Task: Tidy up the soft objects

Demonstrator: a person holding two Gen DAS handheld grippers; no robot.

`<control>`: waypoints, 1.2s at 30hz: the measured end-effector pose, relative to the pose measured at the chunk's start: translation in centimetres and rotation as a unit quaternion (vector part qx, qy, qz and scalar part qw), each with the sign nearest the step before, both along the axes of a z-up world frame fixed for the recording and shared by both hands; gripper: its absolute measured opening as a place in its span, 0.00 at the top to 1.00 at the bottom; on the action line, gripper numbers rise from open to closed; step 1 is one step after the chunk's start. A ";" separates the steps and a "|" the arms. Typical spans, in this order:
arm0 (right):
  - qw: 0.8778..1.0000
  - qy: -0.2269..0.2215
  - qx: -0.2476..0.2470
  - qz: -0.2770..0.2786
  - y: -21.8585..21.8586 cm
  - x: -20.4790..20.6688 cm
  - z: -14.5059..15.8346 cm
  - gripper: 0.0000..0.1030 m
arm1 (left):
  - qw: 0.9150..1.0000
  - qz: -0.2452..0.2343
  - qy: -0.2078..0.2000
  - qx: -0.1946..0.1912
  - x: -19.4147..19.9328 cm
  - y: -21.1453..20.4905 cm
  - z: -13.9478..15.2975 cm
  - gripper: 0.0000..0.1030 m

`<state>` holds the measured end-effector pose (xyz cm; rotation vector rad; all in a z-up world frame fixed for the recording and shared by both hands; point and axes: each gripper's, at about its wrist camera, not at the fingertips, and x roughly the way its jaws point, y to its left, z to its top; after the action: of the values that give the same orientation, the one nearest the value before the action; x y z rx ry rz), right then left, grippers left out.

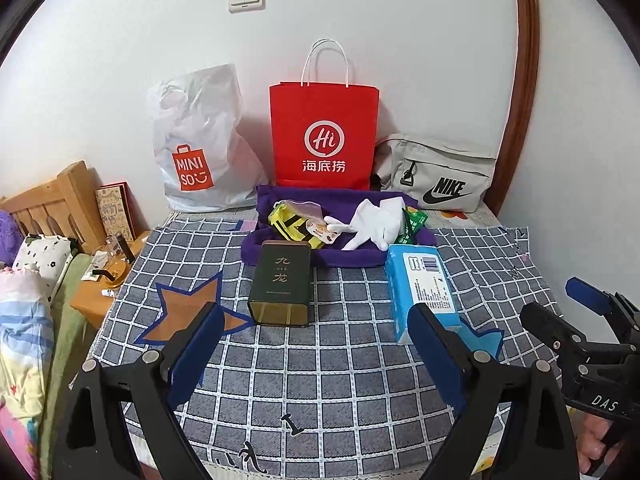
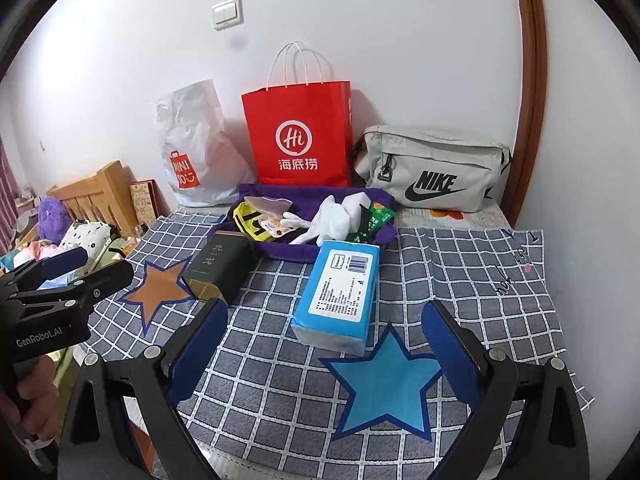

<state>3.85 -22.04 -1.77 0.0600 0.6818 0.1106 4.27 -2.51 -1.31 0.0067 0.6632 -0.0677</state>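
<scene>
Both my tools are wide apart and hold nothing, low over the checked cloth (image 1: 344,360) on the table.

My left tool (image 1: 316,344) hangs over the cloth between the orange star (image 1: 188,312) and the blue tissue pack (image 1: 424,284). My right tool (image 2: 324,344) hangs just above the blue star (image 2: 388,384), with the tissue pack (image 2: 340,292) lying flat just past it. The dark green tin (image 1: 280,284) lies beside the tissue pack, a little apart. Behind them sits the purple towel (image 1: 280,200), and on it lie the white gloves (image 1: 376,224), a yellow pouch (image 1: 292,224) and a green packet (image 1: 412,224). Against the wall stand the white plastic bag (image 1: 196,140), the red paper bag (image 1: 324,136) and the grey Nike bag (image 1: 440,176).
</scene>
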 end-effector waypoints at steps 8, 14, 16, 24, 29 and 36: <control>1.000 -0.002 -0.002 0.003 0.2 -0.4 0.1 0.06 | 1.000 0.001 0.000 -0.001 -0.1 0.0 0.1 0.10; 1.000 -0.004 -0.004 0.005 0.4 -0.6 0.2 0.06 | 1.000 0.000 0.000 -0.001 -0.2 0.0 0.1 0.10; 1.000 -0.004 -0.003 0.005 0.5 -0.7 0.2 0.06 | 1.000 0.001 0.000 -0.001 -0.1 -0.1 0.1 0.10; 1.000 -0.003 -0.003 0.006 0.4 -0.6 0.1 0.06 | 1.000 0.002 0.001 -0.001 -0.3 0.0 0.2 0.10; 1.000 -0.004 -0.003 0.006 0.3 -0.5 0.1 0.06 | 1.000 0.001 0.001 -0.001 -0.3 0.0 0.2 0.10; 1.000 -0.003 -0.004 0.006 0.3 -0.5 0.1 0.06 | 1.000 0.002 0.001 -0.001 -0.2 -0.1 0.1 0.10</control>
<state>3.30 -21.71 -1.62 0.0480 0.6758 0.1204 4.04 -2.59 -1.16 0.0033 0.6653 -0.0654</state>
